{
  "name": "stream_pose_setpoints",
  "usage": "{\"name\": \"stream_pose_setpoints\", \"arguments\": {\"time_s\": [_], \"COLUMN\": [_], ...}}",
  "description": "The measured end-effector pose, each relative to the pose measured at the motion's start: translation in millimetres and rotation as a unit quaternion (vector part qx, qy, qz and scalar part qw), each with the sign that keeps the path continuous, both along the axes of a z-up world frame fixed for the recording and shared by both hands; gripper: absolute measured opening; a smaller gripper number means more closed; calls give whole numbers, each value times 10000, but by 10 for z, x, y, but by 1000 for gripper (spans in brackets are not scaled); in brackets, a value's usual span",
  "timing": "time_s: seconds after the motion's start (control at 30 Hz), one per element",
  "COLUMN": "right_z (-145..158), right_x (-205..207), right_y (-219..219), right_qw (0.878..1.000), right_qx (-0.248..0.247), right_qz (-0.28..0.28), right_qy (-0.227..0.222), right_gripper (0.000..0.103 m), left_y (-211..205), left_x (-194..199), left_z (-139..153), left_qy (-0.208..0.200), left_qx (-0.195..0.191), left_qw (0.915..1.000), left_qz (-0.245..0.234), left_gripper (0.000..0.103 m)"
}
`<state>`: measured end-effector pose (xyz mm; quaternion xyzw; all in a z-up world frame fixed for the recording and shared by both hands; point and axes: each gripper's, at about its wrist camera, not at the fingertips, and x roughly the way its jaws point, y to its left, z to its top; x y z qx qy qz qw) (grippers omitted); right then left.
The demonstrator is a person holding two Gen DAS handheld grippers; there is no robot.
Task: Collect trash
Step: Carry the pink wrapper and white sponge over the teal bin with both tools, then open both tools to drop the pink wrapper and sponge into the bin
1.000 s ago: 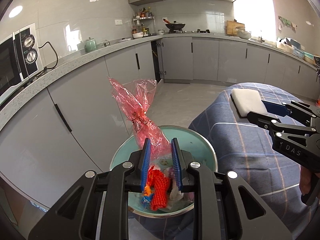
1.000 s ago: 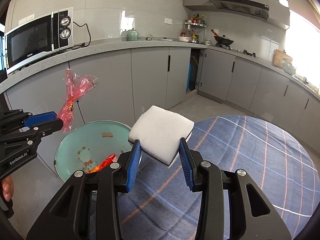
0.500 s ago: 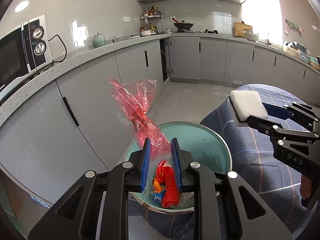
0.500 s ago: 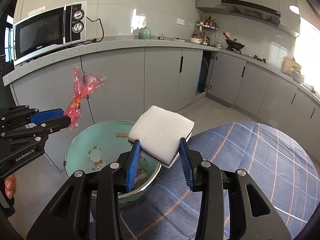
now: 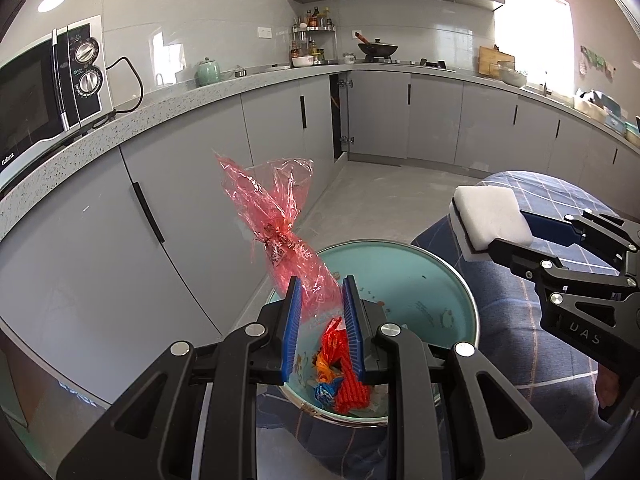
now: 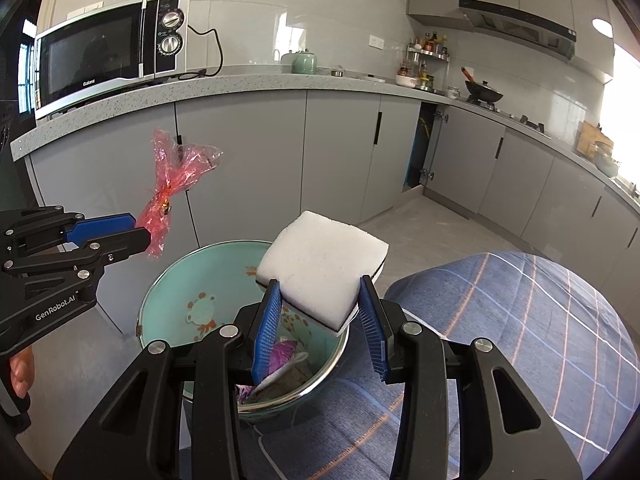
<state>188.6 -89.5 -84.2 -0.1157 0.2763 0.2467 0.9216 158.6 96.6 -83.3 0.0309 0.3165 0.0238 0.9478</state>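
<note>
Grey kitchen cabinets behind, the left gripper (image 5: 319, 300) pinches a light, crinkly red wrapper (image 5: 280, 236) by its lower end over the basin (image 5: 460, 280), while the right gripper (image 6: 320, 312) squeezes a soft white sponge (image 6: 320, 268).

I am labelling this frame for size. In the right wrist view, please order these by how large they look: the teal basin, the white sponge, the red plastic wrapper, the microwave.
1. teal basin, though partly hidden
2. microwave
3. white sponge, magnified by being so near the camera
4. red plastic wrapper

Microwave and sponge look close; their order is unsure.

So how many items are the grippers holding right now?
2: a red plastic wrapper in the left gripper, above the teal basin; a white sponge in the right gripper.
</note>
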Motion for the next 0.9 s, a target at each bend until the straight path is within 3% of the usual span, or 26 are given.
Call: {"name": "stream_pose_setpoints", "arguments": {"time_s": [0.9], "right_z": [-50], "right_x": [-13], "right_y": [173], "right_qw": [9998], "right_qx": [-8], "right_qz": [220], "right_qy": [18], "right_gripper": [41], "left_y": [140], "left_x": [-42], "left_z": [-29], "left_qy": [11], "left_qx": [-21], "left_qw": [9996], "left_qz": [270], "left_gripper": [22]}}
